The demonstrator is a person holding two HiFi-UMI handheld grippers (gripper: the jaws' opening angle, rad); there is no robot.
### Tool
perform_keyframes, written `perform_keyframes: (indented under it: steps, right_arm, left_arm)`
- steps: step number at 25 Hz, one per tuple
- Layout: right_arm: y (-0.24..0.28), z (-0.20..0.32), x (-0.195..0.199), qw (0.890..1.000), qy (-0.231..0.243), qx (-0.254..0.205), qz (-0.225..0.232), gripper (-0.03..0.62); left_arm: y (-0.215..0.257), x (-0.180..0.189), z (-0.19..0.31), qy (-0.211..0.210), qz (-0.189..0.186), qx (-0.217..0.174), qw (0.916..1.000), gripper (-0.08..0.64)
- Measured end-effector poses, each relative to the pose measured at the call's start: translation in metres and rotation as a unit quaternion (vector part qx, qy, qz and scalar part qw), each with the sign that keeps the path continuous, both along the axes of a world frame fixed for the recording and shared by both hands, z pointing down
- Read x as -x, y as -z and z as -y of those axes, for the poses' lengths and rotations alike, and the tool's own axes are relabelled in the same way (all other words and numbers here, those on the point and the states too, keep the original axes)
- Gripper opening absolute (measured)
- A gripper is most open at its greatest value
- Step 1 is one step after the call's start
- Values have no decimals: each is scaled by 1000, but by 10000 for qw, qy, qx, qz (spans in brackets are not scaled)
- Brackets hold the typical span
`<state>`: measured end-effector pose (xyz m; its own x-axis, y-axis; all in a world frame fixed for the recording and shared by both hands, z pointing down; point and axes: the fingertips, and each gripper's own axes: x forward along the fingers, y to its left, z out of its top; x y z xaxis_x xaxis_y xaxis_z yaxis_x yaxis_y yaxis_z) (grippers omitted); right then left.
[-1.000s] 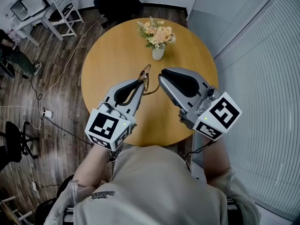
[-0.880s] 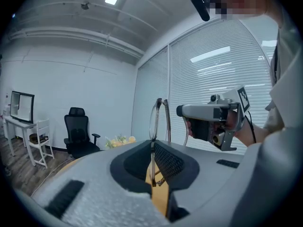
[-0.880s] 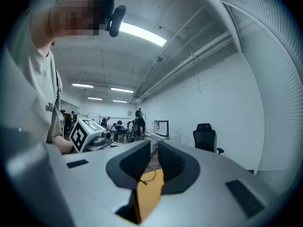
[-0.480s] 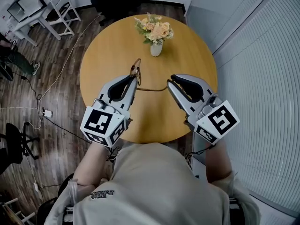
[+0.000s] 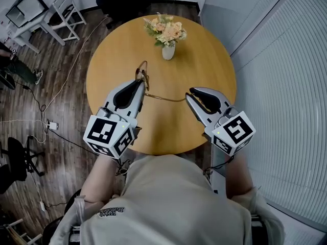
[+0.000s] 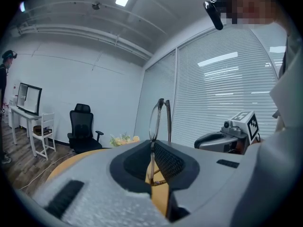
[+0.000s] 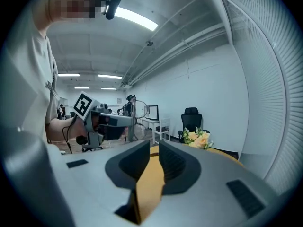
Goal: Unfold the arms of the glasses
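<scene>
A vase of flowers [image 5: 167, 50] stands on the round wooden table [image 5: 204, 70], far side.

The left gripper [image 6: 154, 148] has its two grey fingers [image 6: 94, 183], padded in black inside, pressed on a pair of thin-rimmed glasses [image 6: 155, 120]. The glasses stand upright, and one lens rises above the tips. Beyond the fingers are a round wooden surface [image 6: 66, 163], a small bouquet of pale flowers [image 6: 122, 139], a black office chair [image 6: 83, 126] and white window blinds [image 6: 222, 89]. Further to the right is the right gripper [image 6: 203, 142].
</scene>
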<state>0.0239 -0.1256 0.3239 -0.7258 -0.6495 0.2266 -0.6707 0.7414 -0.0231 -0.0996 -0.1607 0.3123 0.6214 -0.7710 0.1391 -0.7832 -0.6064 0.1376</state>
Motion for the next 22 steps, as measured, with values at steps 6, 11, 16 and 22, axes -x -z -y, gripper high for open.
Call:
perform_keyframes:
  steps: [6, 11, 16, 22]
  right_arm:
    - [-27, -2, -9, 9991, -34, 254, -336, 64]
    - [-37, -3, -9, 9982, -47, 328, -496, 64]
    - [-24, 1, -18, 9976, -258, 333, -543, 64]
    - [23, 4, -3, 9981, 23, -124, -606, 66]
  left_arm:
    - [0, -2, -1, -32, -123, 21, 9999, 38]
    - [-7, -5, 0, -41, 37, 40, 10000, 38]
    - [-10, -9, -3, -116, 97, 11, 9999, 38]
    - [-13, -9, -3, -74, 403, -84, 9991, 37]
